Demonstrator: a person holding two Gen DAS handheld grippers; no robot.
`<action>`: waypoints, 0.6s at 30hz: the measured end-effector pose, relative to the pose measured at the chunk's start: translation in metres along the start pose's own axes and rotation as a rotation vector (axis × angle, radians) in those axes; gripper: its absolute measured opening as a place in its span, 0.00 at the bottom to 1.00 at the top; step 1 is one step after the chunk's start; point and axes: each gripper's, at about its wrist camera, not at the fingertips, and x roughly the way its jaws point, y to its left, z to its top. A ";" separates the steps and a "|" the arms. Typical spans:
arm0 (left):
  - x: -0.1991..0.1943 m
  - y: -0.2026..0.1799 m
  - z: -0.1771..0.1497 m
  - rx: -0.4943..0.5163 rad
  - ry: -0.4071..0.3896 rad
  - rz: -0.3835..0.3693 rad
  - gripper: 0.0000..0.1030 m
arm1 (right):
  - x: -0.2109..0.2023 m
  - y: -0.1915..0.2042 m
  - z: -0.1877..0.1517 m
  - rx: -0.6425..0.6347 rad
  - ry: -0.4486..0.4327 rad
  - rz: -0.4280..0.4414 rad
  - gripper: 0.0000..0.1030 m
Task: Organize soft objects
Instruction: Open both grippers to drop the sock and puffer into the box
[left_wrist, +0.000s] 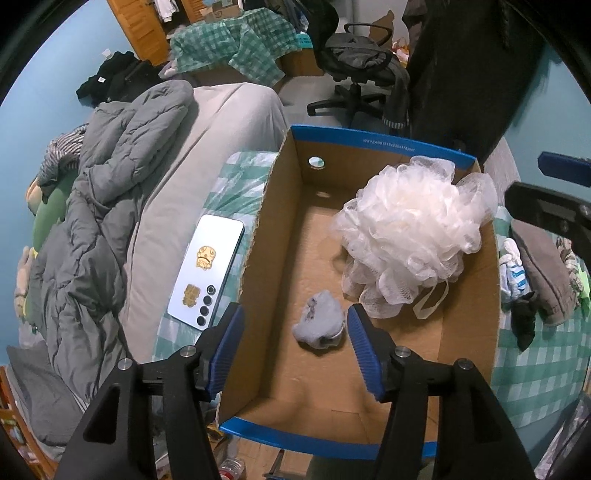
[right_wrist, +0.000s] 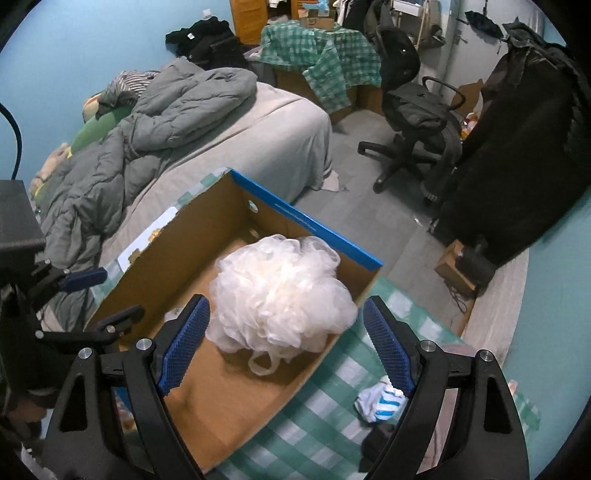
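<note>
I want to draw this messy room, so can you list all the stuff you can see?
cardboard box: one, brown with blue rim, on the checked cloth
bath pouf: one, white, inside the box
small sock: one, grey-blue, on the box floor
phone: one, pale blue, left of the box
striped sock: one, white and blue, right of the box
checked cloth: one, green-white, under the box
duvet: one, grey, on the bed
office chair: one, black, on the floor
left gripper: open, over the box
right gripper: open, around the pouf
</note>
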 end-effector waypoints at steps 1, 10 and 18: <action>-0.002 -0.001 0.000 0.000 -0.002 0.001 0.58 | -0.002 -0.001 -0.001 0.000 0.000 -0.006 0.83; -0.018 -0.013 0.002 -0.009 -0.031 -0.009 0.58 | -0.021 -0.016 -0.017 0.025 -0.008 -0.032 0.83; -0.026 -0.031 0.004 0.026 -0.047 -0.027 0.58 | -0.037 -0.036 -0.038 0.048 -0.012 -0.072 0.83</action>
